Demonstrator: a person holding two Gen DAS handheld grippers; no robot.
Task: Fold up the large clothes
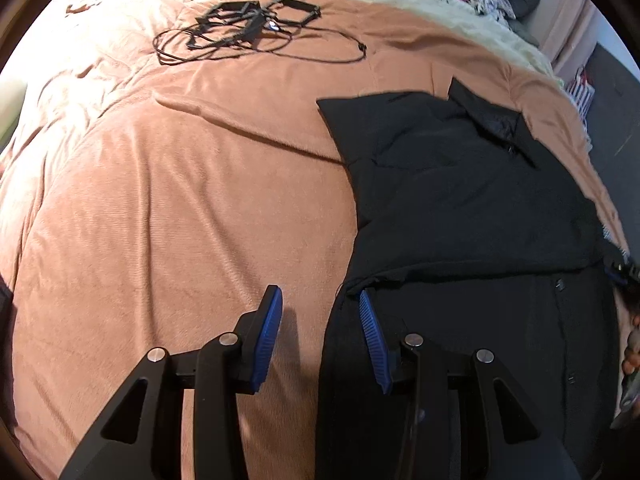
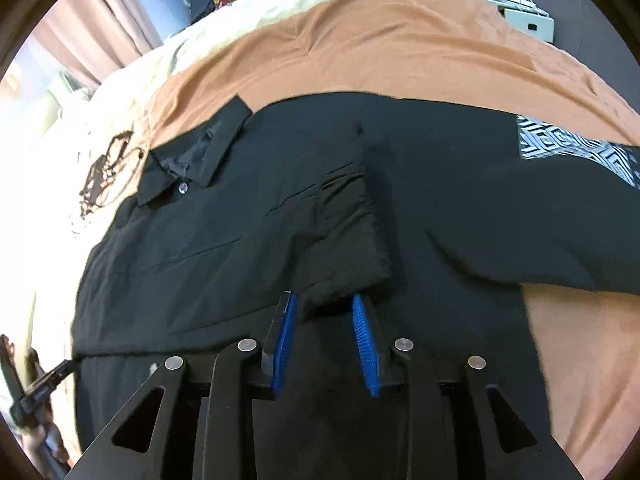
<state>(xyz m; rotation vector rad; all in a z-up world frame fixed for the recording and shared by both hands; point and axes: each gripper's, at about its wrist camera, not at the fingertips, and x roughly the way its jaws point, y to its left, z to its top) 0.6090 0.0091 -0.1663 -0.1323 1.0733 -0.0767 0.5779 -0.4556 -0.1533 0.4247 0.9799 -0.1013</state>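
A black shirt (image 2: 304, 208) lies spread on the bed's orange blanket (image 1: 180, 208), collar (image 2: 200, 152) far ahead-left of the right gripper (image 2: 324, 312). Its jaws stand released, a folded sleeve cuff (image 2: 348, 264) just at their tips. The left gripper (image 1: 318, 300) hangs over the shirt's edge, jaws released, gripping nothing. Black cables (image 1: 248, 28) lie well beyond.
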